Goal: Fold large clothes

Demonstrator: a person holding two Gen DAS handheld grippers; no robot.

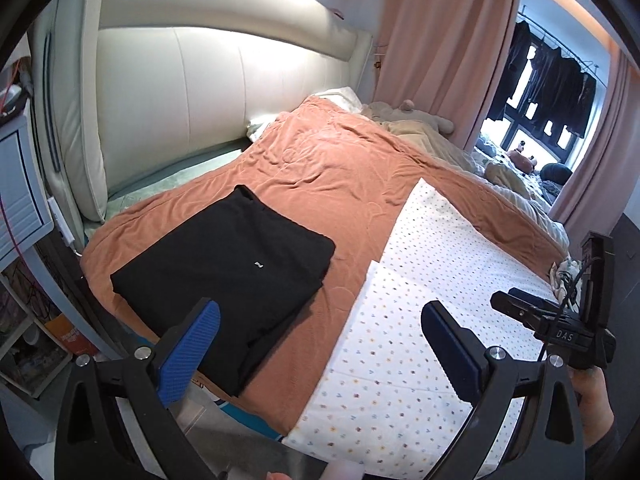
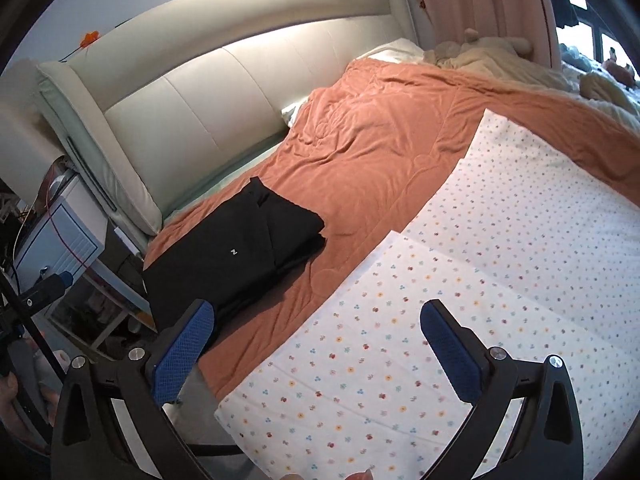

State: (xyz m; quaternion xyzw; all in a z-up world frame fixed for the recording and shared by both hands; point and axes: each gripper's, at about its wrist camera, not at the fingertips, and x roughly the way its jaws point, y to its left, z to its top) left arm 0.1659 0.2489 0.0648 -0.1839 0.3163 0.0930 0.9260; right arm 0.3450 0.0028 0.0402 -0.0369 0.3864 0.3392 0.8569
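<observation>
Bedspread (image 1: 328, 168), rust-orange, serves me as folding surface. On its near right lies the white dotted cloth (image 2: 400, 360), folded flat; left of that cloth sits the folded black garment (image 1: 224, 272), set aside. Both my grippers, left (image 1: 320, 344) and right (image 2: 316, 344), hang spread wide, empty, above them.

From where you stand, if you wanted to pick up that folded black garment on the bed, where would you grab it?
Probably at the near edge of the black garment, coming in low from the foot of the bed. It lies flat in stacked layers, so one finger has to slide beneath the whole stack. Both the left tool and the right tool are open and empty.
</observation>
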